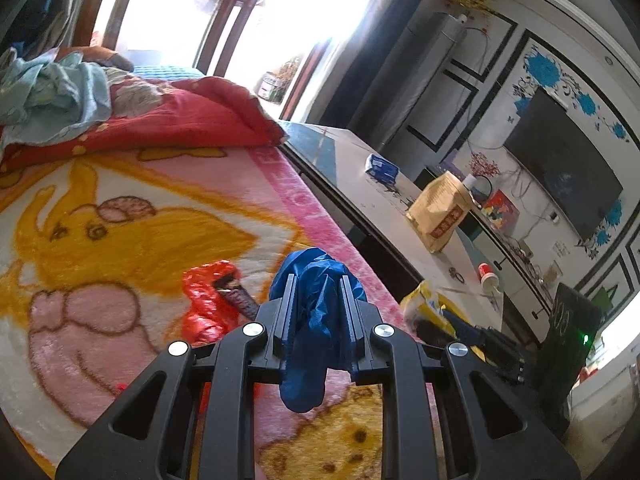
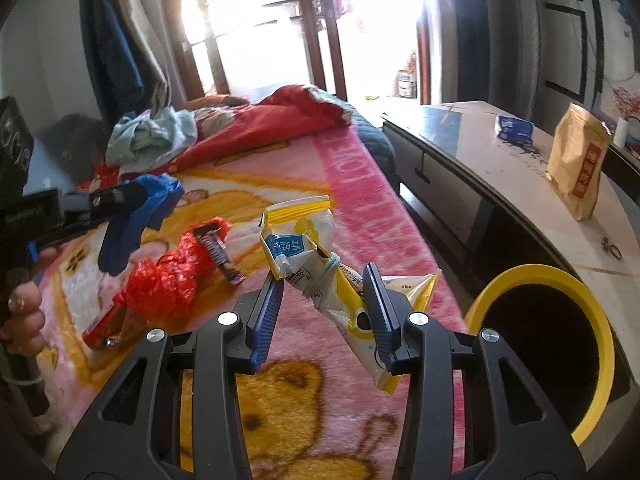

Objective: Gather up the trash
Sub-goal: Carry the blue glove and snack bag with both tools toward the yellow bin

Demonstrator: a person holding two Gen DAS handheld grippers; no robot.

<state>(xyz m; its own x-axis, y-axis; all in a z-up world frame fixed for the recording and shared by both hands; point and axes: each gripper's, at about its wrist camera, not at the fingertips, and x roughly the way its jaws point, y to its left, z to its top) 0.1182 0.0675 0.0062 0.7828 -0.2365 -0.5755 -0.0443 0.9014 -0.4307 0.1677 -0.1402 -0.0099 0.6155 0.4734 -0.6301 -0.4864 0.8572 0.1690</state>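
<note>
Mid-collection here: a blue bag (image 1: 316, 312) is pinched tight in the left gripper (image 1: 318, 312), a yellow wrapper (image 2: 320, 276) is clamped in the half-closed right gripper (image 2: 324, 312), both above the blanket (image 2: 360, 200). Next, probably, the wrapper gets swung over the yellow bin (image 2: 600, 344) and dropped.

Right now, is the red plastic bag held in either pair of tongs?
No, the red plastic bag lies on the blanket, apart from both tongs.
</note>
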